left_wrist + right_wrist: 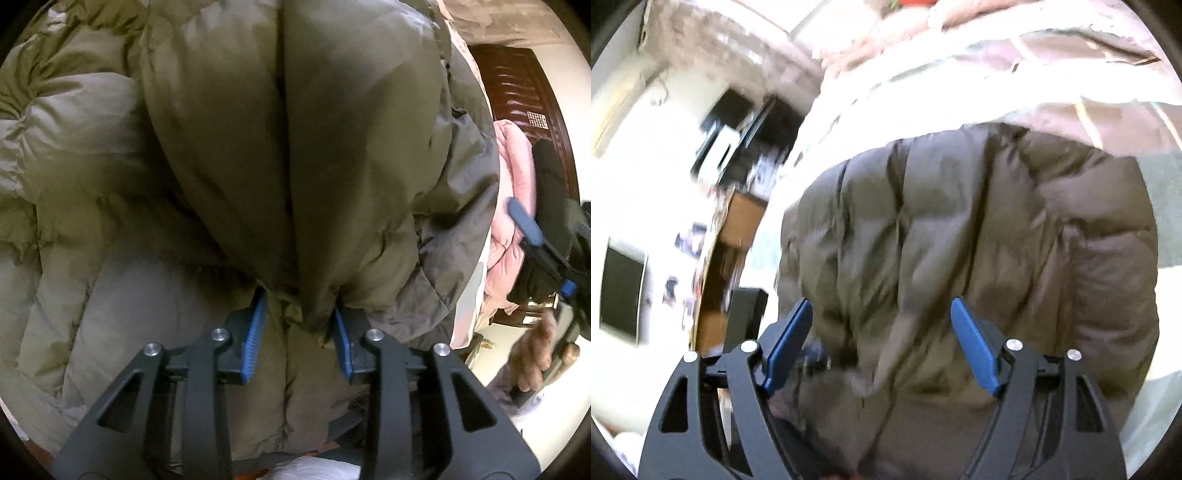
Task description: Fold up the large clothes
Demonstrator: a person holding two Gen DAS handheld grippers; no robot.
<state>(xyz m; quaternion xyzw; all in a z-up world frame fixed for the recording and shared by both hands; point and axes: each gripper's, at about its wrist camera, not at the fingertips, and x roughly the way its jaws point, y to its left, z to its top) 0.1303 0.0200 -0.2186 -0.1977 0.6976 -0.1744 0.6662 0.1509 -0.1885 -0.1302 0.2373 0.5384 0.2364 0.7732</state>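
My left claw [299, 314] is clamped on a puffy fold of the olive jacket [229, 155] lying on the bed [1015, 92], right claw [882, 325] spread wide above it, so I'd carry the fold over evenly without dragging.

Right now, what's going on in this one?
A person with two handheld grippers is folding an olive puffer jacket on a bed. The left gripper is clamped on a bunched fold of it. The right gripper hangs open over the jacket, holding nothing. Pink bedding lies beside the jacket.
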